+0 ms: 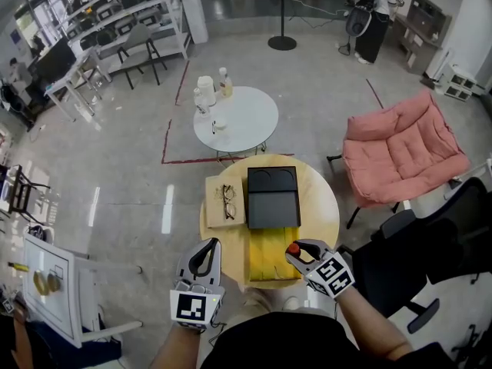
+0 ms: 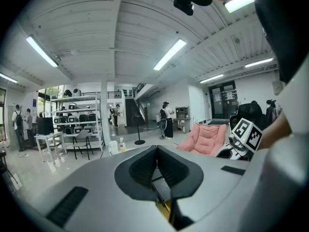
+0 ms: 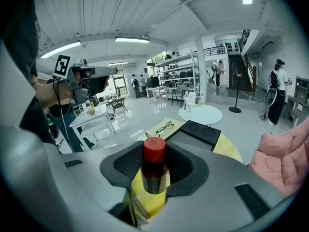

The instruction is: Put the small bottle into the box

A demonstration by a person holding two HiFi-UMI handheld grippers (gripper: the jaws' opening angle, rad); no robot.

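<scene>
The right tool [image 3: 154,170] grips the bottle [image 3: 154,164] over the counter [image 1: 323,206] near edge, ready for the box [image 1: 272,198]; the left tool [image 2: 155,167] is closed, empty.

1. The right gripper [image 3: 155,175] grips a small bottle [image 3: 154,168] with a red cap. The bottle stands upright, with the dark jaw pads pressed against both sides of its body.
2. Beyond the bottle, a black box [image 3: 195,132] lies on a yellow cloth [image 3: 231,147] covering a round table.
3. A pair of glasses [image 3: 164,126] rests just left of the box.
4. A pink chair [image 3: 285,153] stands at the right edge.
</scene>
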